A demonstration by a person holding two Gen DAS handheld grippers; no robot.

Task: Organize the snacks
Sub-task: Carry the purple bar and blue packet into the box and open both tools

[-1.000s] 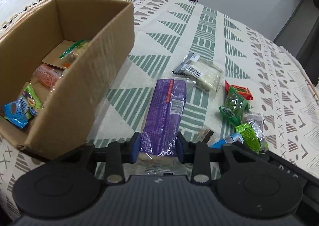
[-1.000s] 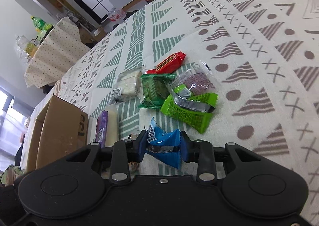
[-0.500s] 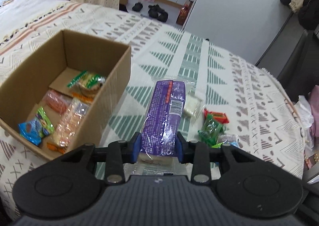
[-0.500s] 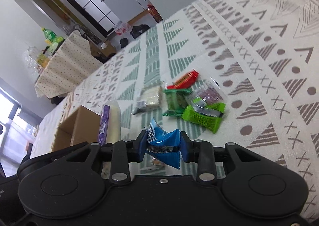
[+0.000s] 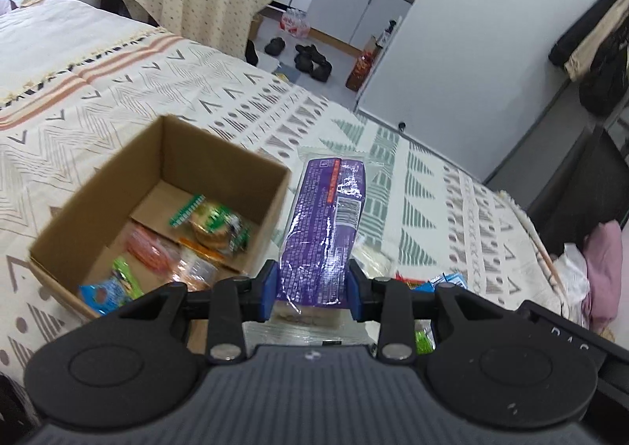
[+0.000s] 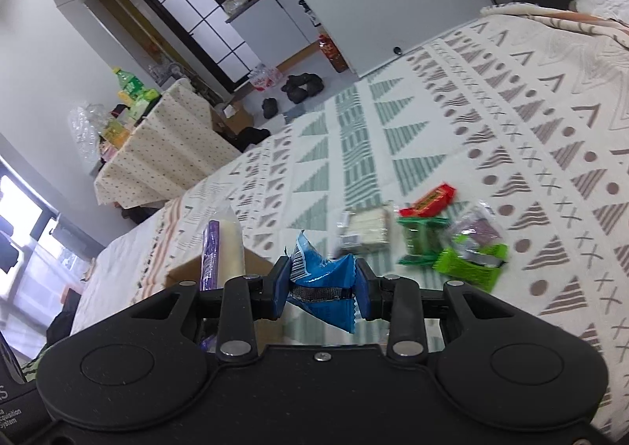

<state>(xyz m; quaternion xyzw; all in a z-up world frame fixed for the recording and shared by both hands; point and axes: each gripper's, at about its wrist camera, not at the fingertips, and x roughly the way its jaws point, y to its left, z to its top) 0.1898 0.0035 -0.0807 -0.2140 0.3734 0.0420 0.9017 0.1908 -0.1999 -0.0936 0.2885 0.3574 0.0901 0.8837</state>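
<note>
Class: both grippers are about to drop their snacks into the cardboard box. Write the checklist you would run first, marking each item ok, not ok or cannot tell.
1. Left gripper clamped on purple packet: ok.
2. Right gripper clamped on blue packet: ok.
3. Cardboard box open on top: ok.
4. Free floor space in the box: ok, some bare cardboard shows.
5. Purple packet already over the opening: not ok, it hangs beside the box wall.
6. Blue packet over the box: cannot tell.
</note>
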